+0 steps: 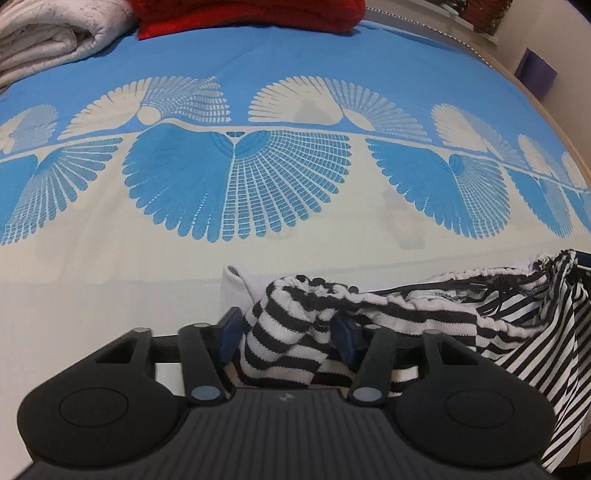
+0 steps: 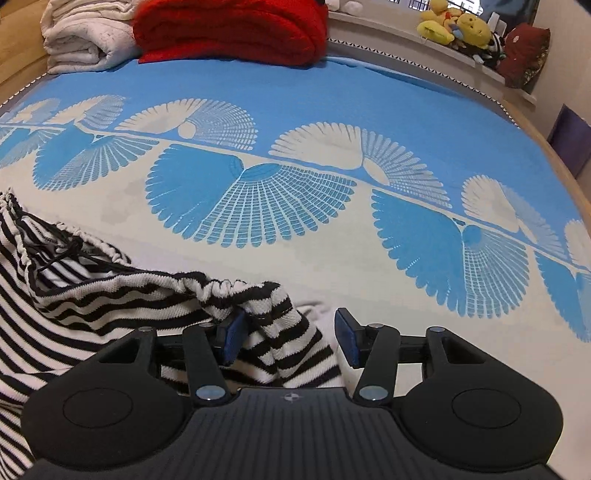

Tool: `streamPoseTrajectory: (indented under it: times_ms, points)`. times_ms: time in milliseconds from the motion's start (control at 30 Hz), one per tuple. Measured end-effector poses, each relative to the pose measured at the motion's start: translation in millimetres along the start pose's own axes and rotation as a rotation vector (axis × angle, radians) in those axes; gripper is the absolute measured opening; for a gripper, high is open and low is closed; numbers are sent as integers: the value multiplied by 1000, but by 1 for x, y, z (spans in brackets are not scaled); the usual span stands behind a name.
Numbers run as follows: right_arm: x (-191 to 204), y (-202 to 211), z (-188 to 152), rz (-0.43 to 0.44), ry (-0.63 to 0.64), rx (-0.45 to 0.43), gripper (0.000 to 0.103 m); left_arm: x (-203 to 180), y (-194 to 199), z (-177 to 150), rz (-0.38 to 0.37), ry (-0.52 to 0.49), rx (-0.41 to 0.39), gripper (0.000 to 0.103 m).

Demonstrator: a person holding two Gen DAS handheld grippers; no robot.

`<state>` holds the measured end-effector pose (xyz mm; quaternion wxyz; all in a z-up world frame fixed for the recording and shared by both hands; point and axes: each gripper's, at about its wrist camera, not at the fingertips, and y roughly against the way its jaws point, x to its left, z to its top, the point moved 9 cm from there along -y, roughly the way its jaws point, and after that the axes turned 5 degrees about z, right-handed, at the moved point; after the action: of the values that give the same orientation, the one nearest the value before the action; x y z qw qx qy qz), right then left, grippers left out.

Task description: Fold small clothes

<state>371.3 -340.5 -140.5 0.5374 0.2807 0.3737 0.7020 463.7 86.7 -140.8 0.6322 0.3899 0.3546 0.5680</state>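
- Striped garment (image 1: pixel 424 314) lying bunched on the near, cream part of the bedspread (image 1: pixel 110 258), elastic waistband and black drawstring (image 1: pixel 498 291) turned up toward the far side.
- Long axis running across the bed, from one gripper to the other, so spanned between the two rather than pointing away from either.
- Left gripper (image 1: pixel 288 332) at the garment's left end: jaws set apart with a thick wad of striped cloth filling the gap. Cloth touching the blue pads (image 1: pixel 231 332) on both sides, it seems, though hard to say whether truly pinched or only resting there.
- From the left wrist view, rest of the garment trailing off to the right, toward the other hand.
- Right gripper (image 2: pixel 291 338) at the opposite end: jaws apart, cloth (image 2: pixel 280 332) pressed against the left pad only, a clear gap of bedspread before the right pad. So nothing clamped here.
- From the right wrist view, bulk of the garment spreading left and down out of frame.
- Judged: neither hand much nearer; each already at its own corner, waistband sagging slack between them.
- Judged: coming move turning on closing both jaws and drawing the ends apart along that cross-bed axis before any fold.
- Folded white blanket (image 2: pixel 85 33) and red blanket (image 2: pixel 229 29) well apart at the far end.
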Motion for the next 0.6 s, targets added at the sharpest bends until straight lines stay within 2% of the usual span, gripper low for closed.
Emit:
streamPoseTrajectory:
  times_ms: [33,100,133,167,267,333,367,400,433,467,500,567,600]
  points:
    - [-1,-3,1,2,-4,3,46,-1,-1,0,-7,-2,0,31]
    - [-2,-6,4,12,-15,3,31,-1,0,2,6,-9,-16,17]
    - [-1,-6,5,30,-25,2,17,1,3,5,14,-6,-35,13]
    - [0,-7,7,46,-32,-1,8,4,7,9,18,11,-62,12]
    - [-3,3,22,41,-86,-81,5,22,32,30,-5,165,-205,10]
    - [-19,22,39,50,-242,-199,5,26,43,38,-34,264,-281,11]
    - [-25,28,44,56,-306,-246,5,23,42,38,-23,264,-284,12]
    - [-28,30,47,43,-333,-269,6,16,35,36,-2,230,-257,18]
    - [-27,27,45,13,-319,-253,12,8,24,30,18,179,-202,29]
    - [-23,18,41,-27,-277,-202,24,2,13,24,31,139,-149,30]
    - [-18,5,34,-68,-227,-131,28,0,5,18,58,121,-107,30]
    - [-14,-10,21,-128,-189,-46,30,5,6,17,68,148,-89,33]
    - [-13,-12,18,-123,-195,-31,30,8,10,18,54,176,-90,38]
